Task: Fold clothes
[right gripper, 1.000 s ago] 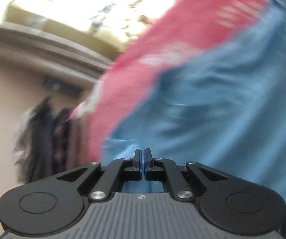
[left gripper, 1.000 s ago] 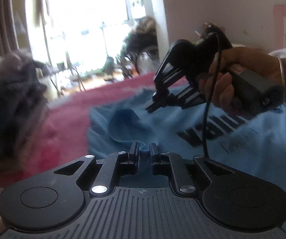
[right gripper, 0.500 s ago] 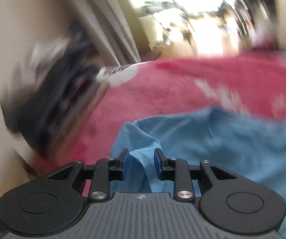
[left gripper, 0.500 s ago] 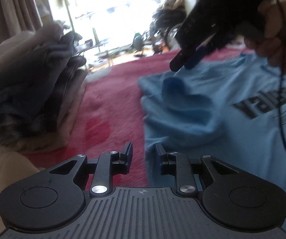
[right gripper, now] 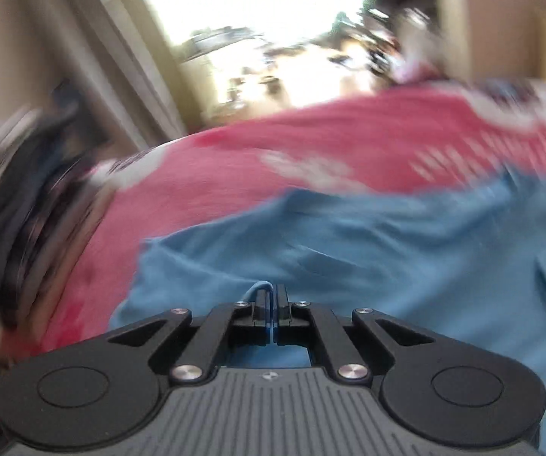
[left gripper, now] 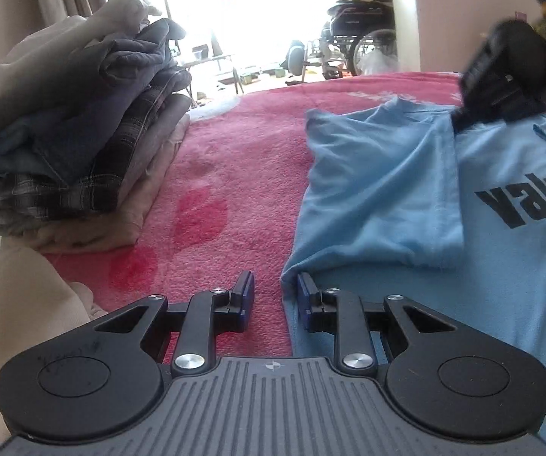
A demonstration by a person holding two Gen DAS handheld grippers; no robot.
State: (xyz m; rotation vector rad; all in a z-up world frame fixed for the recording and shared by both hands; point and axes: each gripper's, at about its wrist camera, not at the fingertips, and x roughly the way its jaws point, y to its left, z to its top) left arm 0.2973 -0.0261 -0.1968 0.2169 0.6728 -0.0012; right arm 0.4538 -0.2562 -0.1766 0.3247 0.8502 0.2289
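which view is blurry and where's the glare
Right wrist view: heavy motion smear across the red blanket and blue t-shirt; only the right tongs stay crisp. Left wrist view: sharp, though the bright doorway is blown out to white, and fisheye bends the edges.

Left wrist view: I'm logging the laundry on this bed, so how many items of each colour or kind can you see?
Light blue T-shirt with dark lettering, spread out, sleeve folded in: 1
Stack of folded dark and grey clothes, separate pieces too layered to count: 1
Pink blanket underneath: 1
Beige cloth at the near left: 1
Total: 4
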